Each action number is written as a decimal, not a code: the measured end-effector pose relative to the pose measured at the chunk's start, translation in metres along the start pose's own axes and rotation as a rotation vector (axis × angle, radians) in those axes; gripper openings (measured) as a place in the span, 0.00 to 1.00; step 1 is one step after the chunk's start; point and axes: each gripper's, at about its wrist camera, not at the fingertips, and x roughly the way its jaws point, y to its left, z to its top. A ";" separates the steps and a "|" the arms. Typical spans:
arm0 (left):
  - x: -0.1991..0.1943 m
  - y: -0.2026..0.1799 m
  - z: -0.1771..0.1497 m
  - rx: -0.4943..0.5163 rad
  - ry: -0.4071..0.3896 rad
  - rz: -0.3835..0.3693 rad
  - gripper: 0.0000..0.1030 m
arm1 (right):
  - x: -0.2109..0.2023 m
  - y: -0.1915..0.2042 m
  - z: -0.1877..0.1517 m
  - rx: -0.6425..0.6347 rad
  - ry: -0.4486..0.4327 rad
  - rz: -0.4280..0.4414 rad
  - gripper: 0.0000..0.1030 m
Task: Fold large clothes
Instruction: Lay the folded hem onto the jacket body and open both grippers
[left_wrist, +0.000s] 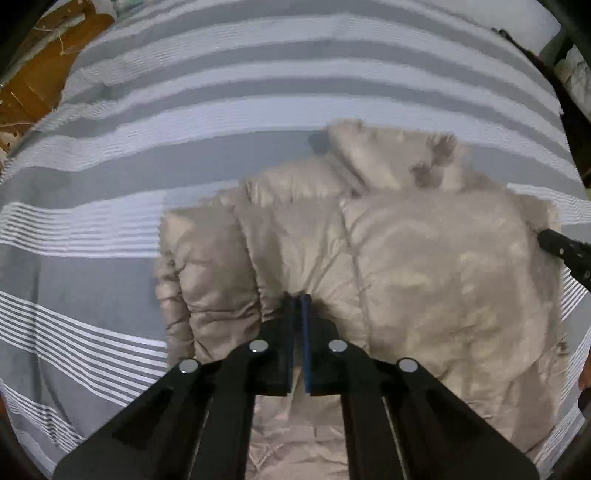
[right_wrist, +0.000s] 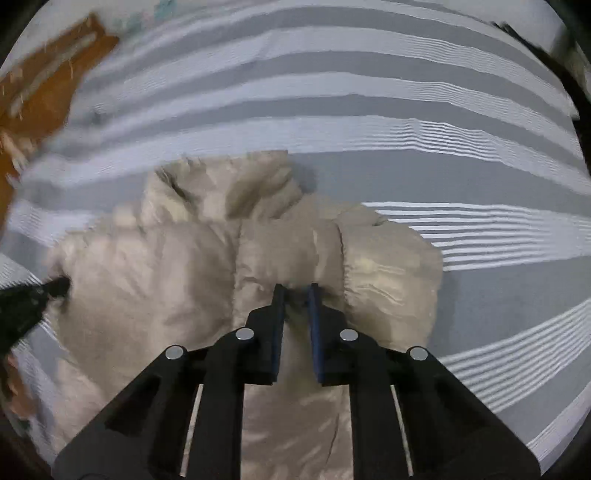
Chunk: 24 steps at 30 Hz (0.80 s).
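A beige padded jacket with a fur-trimmed hood lies on a grey and white striped bed cover. My left gripper is shut on a fold of the jacket near its left side, beside the sleeve. In the right wrist view my right gripper is shut on a thick fold of the jacket near its right sleeve. The hood lies at the far end. Each gripper's tip shows at the edge of the other view: the right one, the left one.
The striped bed cover spreads all round the jacket. A brown wooden surface lies beyond the bed's far left corner, also in the right wrist view. Dark objects stand at the far right edge.
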 end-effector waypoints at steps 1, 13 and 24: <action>0.001 0.004 -0.006 -0.009 -0.006 -0.012 0.02 | 0.006 0.000 -0.004 -0.008 0.007 -0.002 0.09; 0.040 -0.008 0.006 0.101 0.004 0.053 0.02 | 0.050 0.013 0.023 -0.004 0.047 0.026 0.05; -0.027 0.004 -0.028 0.078 -0.114 0.034 0.02 | -0.044 0.020 -0.012 0.045 -0.134 0.126 0.32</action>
